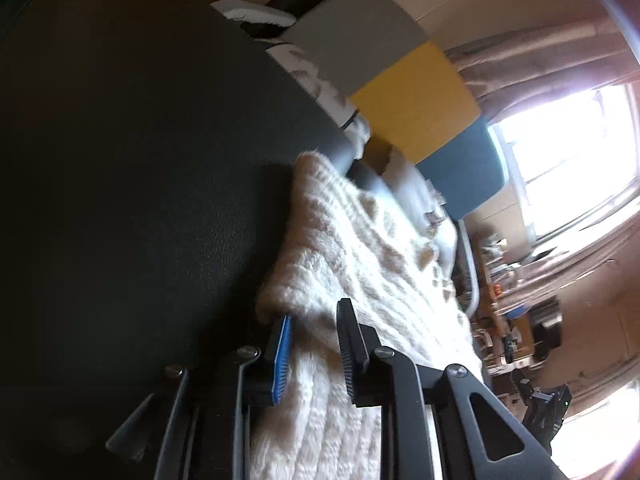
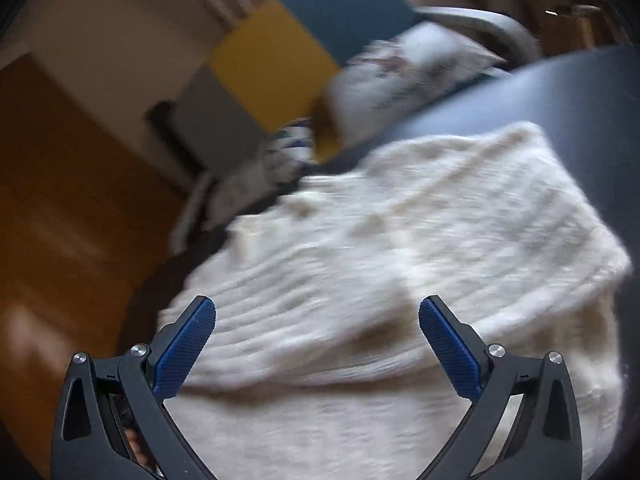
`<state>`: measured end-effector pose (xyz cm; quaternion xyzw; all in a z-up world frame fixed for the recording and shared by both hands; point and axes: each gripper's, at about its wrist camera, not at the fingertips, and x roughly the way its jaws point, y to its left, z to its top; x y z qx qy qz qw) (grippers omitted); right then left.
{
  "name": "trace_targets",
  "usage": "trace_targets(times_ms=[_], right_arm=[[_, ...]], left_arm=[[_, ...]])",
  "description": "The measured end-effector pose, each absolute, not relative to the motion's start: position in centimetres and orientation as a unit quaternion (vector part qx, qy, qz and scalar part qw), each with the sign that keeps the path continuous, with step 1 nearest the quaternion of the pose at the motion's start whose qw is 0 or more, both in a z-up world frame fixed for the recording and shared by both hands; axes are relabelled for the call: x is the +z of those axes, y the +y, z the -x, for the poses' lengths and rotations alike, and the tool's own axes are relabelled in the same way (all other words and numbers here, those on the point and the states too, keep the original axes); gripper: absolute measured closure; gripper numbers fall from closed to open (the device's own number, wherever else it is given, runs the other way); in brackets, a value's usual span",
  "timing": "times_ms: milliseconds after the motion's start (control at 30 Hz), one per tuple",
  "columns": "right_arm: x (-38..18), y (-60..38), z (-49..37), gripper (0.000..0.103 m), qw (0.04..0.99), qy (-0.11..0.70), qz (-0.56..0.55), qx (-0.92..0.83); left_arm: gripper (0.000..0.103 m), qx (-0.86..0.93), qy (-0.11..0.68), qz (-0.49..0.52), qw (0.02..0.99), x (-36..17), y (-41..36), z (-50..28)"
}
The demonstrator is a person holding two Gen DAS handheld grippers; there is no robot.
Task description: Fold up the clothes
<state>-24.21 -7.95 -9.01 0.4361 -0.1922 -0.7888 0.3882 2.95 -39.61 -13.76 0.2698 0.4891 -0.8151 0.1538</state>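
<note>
Left claw (image 1: 316, 344) sits partly open, the cream cable-knit woollen sweater (image 1: 360, 264) between its pads, apparently not pinched. The sweater lies on the dark round desk (image 1: 120, 160), one fold seemingly laid, more to go. Right claw (image 2: 318, 340) gapes wide above the knit, empty. Bare desk lies left of the sweater; the far edge drops towards a cluttered chair (image 2: 400, 64).

Dark round table (image 2: 580, 92) carries cream knitted sweater (image 2: 400, 240), lying partly folded.
</note>
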Motion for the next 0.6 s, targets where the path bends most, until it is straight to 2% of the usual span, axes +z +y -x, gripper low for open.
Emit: trace_targets(times_ms=[133,200,267,400,467,533,600], right_arm=[[-7.7,-12.5,23.7,0.000,0.448,-0.130,-0.452,-0.760],[-8.6,-14.8,24.2,0.000,0.422,-0.075,-0.481,-0.765],[-10.5,-16.0,24.8,0.000,0.382,-0.024,-0.518,-0.765],[-10.6,-17.4,22.8,0.000,0.383,0.080,-0.482,-0.784],[-10.2,-18.3,22.1,0.000,0.389,0.121,-0.473,-0.781],[-8.8,-19.0,22.0,0.000,0.423,0.121,-0.459,-0.772],[-7.7,-20.3,22.2,0.000,0.451,0.125,-0.442,-0.766]], left_arm=[[0.082,-0.831,0.487,-0.226,0.147,-11.8,-40.1,-3.9],[0.082,-0.843,0.471,-0.215,0.145,-10.5,-40.5,-3.4],[0.082,-0.846,0.450,-0.242,0.153,-9.7,-41.2,-1.6],[0.082,-0.827,0.440,-0.321,0.143,-10.9,-42.7,3.5],[0.082,-0.847,0.412,-0.316,0.115,-10.0,-42.3,5.4],[0.081,-0.866,0.370,-0.322,0.095,-9.0,-41.7,7.3],[0.081,-0.871,0.314,-0.356,0.126,-9.0,-40.9,9.6]])
